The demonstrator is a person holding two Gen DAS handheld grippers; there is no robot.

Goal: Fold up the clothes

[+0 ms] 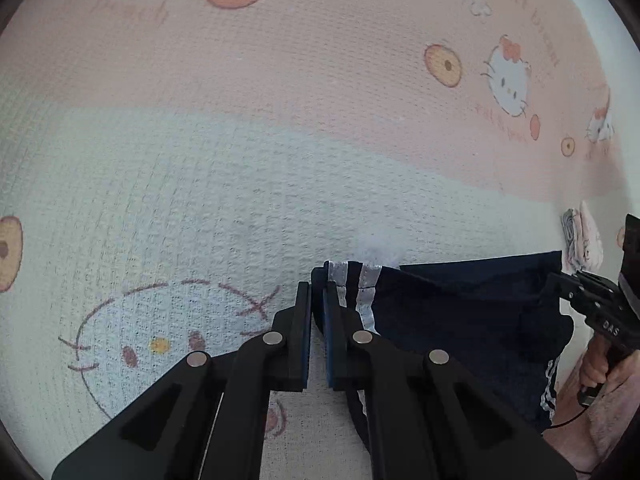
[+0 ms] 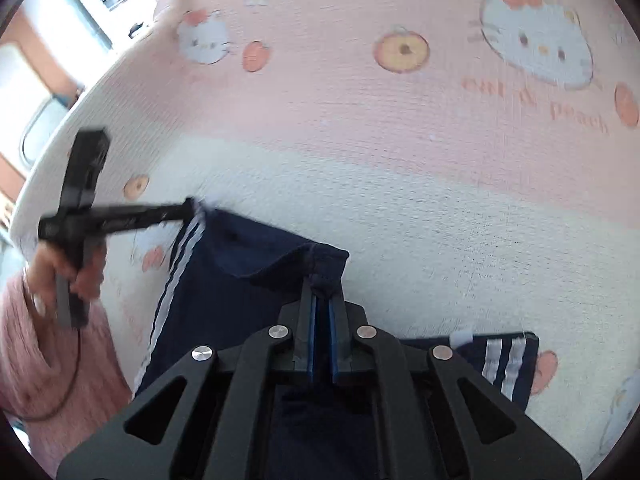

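Note:
Navy shorts with white side stripes (image 1: 460, 312) hang stretched between the two grippers above a pink and white cartoon-print bedspread (image 1: 280, 160). My left gripper (image 1: 318, 284) is shut on the striped corner of the shorts. In the right wrist view my right gripper (image 2: 322, 292) is shut on a bunched navy edge of the shorts (image 2: 224, 280). The left gripper (image 2: 188, 208) shows there at the left, pinching the striped corner. The right gripper (image 1: 560, 280) appears at the right edge of the left wrist view. A lower striped part (image 2: 500, 360) lies on the bed.
A person's hand (image 2: 60, 268) in a pink sleeve (image 2: 24, 344) holds the left gripper's handle. A small folded pink cloth (image 1: 580, 240) lies at the right. The bed's edge (image 2: 52, 132) and a bright room beyond it show at the upper left of the right wrist view.

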